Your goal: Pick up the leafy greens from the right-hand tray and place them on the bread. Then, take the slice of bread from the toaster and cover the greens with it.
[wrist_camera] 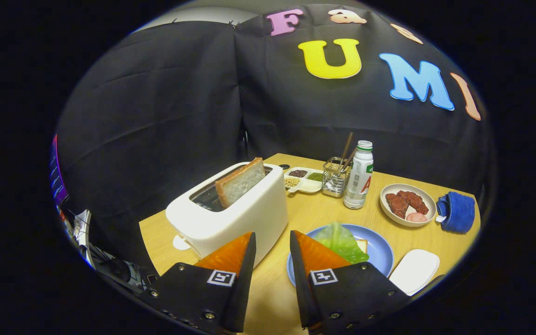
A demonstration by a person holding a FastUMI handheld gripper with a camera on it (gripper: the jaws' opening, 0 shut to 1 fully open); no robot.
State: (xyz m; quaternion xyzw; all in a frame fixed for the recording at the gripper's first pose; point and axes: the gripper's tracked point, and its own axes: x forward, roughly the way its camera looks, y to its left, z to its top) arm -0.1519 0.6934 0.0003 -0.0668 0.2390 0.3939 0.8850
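Tabletop (314, 209) of light wood is seen spread beneath the gripper, its far corner set against the booth's dark cloth wall. Toward the table's left edge a white toaster (231, 209) is placed, and a slice of bread (240, 181) is seen standing tilted in its slot, up and beyond the left finger. A blue plate (382, 249) is set near the front edge, just ahead of the right finger and partly hidden by it; leafy greens (340, 242) are laid on it over a slice of bread (362, 245), of which only a corner is shown at the right of the leaf. The gripper (272, 246) is held released above the table, with its fingers parted and nothing between them but bare wood; the toaster's near end is just ahead of the left finger.

A white tray (414, 271) is placed at the front right edge, beside the plate. A blue cloth (456, 212) is bunched at the right edge. A beige plate of sliced meat (407, 204) is set between the cloth and a white bottle with a green cap (358, 181). Toward the far corner, a clear holder with chopsticks (336, 176) stands just beside the bottle, and a white divided dish of seeds (303, 179) lies between the holder and the toaster.
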